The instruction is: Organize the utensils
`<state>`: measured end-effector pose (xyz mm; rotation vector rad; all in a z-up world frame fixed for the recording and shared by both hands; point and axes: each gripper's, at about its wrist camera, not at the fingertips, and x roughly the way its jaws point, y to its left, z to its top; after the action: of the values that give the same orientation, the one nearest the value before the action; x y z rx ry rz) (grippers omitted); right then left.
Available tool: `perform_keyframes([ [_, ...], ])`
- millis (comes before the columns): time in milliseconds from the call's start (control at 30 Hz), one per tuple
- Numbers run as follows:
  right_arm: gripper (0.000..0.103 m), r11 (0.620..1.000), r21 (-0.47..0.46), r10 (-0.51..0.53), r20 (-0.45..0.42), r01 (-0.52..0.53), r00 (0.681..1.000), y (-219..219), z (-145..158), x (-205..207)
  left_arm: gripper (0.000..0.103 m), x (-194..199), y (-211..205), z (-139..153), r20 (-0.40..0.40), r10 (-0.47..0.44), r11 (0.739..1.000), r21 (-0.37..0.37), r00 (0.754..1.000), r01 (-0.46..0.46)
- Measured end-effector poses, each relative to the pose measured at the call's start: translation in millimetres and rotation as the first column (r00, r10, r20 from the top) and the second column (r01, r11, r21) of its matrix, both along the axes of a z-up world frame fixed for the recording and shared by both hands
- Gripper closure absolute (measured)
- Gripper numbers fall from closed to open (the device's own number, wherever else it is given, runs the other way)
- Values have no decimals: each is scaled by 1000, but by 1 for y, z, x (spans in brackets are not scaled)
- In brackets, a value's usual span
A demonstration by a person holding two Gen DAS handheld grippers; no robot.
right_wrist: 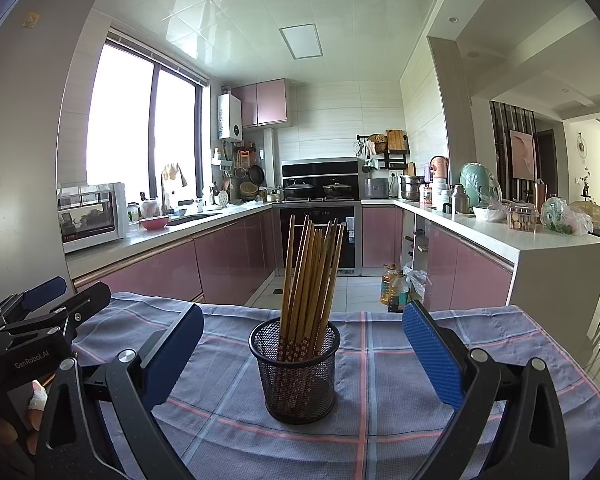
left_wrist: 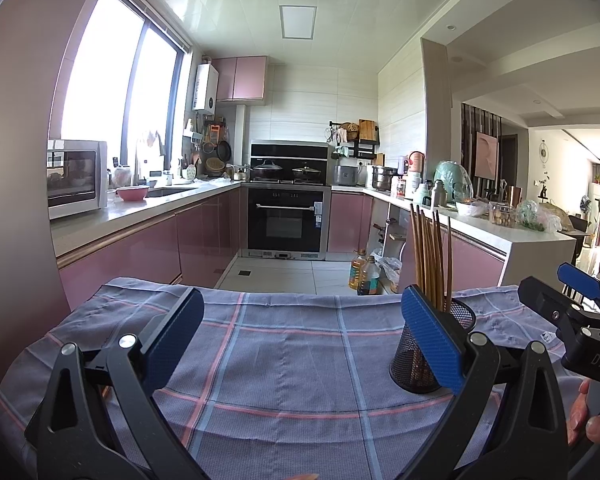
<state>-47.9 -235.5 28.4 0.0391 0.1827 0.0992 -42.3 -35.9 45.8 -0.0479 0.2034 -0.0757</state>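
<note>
A black mesh cup [right_wrist: 295,372] stands upright on a grey-blue checked cloth [right_wrist: 380,392]. Several wooden chopsticks [right_wrist: 310,276] stand in it, leaning slightly right. My right gripper [right_wrist: 300,356] is open and empty, with the cup between and just beyond its blue pads. In the left wrist view the cup [left_wrist: 416,356] shows partly behind the right blue pad, with the chopsticks [left_wrist: 430,256] above it. My left gripper [left_wrist: 304,344] is open and empty over bare cloth [left_wrist: 284,356], to the left of the cup.
The cloth covers a small table whose far edge drops to the kitchen floor. Pink cabinets and counters [right_wrist: 172,236] run along both sides, with an oven [right_wrist: 320,236] at the back. Oil bottles [right_wrist: 394,286] stand on the floor beyond the table.
</note>
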Motion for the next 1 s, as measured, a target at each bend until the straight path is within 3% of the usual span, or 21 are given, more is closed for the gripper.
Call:
perform_keyframes([
  [1000,7,1000,7,2,-11,-2,1000,1,1,3,6,1,-1,0,-2,-1,1000,0,1000,1],
])
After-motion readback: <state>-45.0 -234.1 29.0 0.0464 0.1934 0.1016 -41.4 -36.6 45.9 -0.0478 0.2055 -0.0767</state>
